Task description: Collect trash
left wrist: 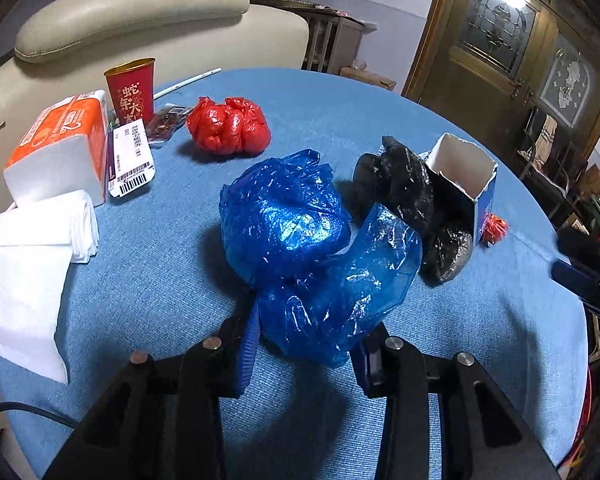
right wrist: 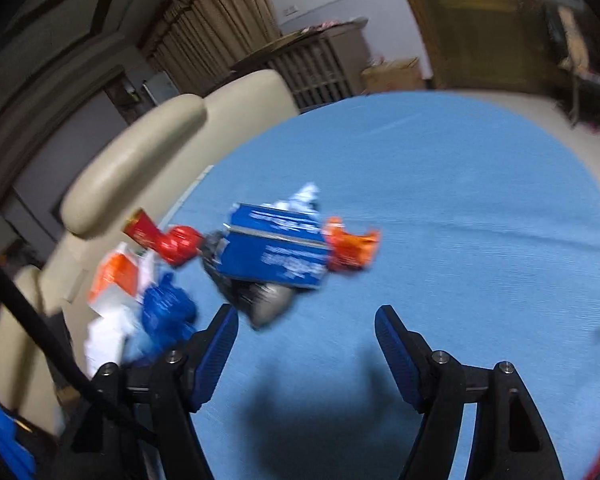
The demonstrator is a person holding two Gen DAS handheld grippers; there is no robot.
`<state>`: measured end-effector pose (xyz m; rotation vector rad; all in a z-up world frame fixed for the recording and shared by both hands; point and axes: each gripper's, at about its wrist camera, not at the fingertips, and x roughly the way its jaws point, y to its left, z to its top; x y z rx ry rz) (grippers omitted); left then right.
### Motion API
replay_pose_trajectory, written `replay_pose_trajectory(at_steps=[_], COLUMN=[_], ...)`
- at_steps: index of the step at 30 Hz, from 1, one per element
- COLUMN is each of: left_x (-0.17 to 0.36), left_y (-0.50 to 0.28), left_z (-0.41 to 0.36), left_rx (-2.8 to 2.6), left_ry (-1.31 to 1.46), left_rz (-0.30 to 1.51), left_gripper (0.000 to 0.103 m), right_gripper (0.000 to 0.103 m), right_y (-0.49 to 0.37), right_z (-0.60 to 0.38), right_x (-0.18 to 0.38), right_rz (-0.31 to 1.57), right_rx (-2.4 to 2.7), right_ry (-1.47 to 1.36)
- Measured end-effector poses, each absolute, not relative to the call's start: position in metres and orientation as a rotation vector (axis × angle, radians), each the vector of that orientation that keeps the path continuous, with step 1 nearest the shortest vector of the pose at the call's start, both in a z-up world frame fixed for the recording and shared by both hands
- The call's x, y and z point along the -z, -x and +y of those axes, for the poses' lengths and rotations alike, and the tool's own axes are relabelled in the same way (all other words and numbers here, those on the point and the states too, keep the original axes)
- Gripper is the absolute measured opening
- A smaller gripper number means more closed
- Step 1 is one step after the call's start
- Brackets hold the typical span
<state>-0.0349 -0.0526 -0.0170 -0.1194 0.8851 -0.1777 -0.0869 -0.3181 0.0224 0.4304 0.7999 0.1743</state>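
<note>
A crumpled blue plastic bag (left wrist: 300,240) lies mid-table; its near end sits between the fingers of my left gripper (left wrist: 306,344), which look closed onto it. Behind it lie a red plastic bag (left wrist: 230,126), a black plastic bag (left wrist: 412,196) and an open blue-and-white carton (left wrist: 466,176) with a small red wrapper (left wrist: 494,228) beside it. My right gripper (right wrist: 306,340) is open and empty above the blue tablecloth (right wrist: 460,220), in front of the blurred blue carton (right wrist: 276,252) and an orange wrapper (right wrist: 352,248).
A red paper cup (left wrist: 132,88), an orange tissue pack (left wrist: 60,144), loose white tissues (left wrist: 28,272) and a barcoded packet (left wrist: 130,156) stand at the table's left. A cream sofa (left wrist: 140,20) is behind the table, a wooden door (left wrist: 500,40) at the right.
</note>
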Motion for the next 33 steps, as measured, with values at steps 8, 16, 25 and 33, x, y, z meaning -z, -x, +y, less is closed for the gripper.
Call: replay_pose_trajectory(at_steps=[8,16,25,33], left_x=[0.020,0.022,0.022,0.017], left_y=[0.034,0.033,0.033,0.039], left_z=[-0.050,-0.051,-0.051,-0.051], left_rx=[0.189,0.196,0.197,0.190], left_ry=[0.128,0.121,0.115,0.118], left_rz=[0.885,0.885,0.887,0.894], left_gripper=[0.041,0.041,0.042,0.041], right_gripper=[0.095,0.100,0.091,0.091], right_y=[0.030,0.007,-0.012,0.011], right_z=[-0.304,-0.298,-0.302,-0.302], right_x=[0.001,0.005,0.026,0.007], right_rz=[0.840,0.825,0.868,0.814], right_rx=[-0.249,-0.295,-0.311,-0.271], right_ry=[-0.544,-0.568,-0.644,-0.564])
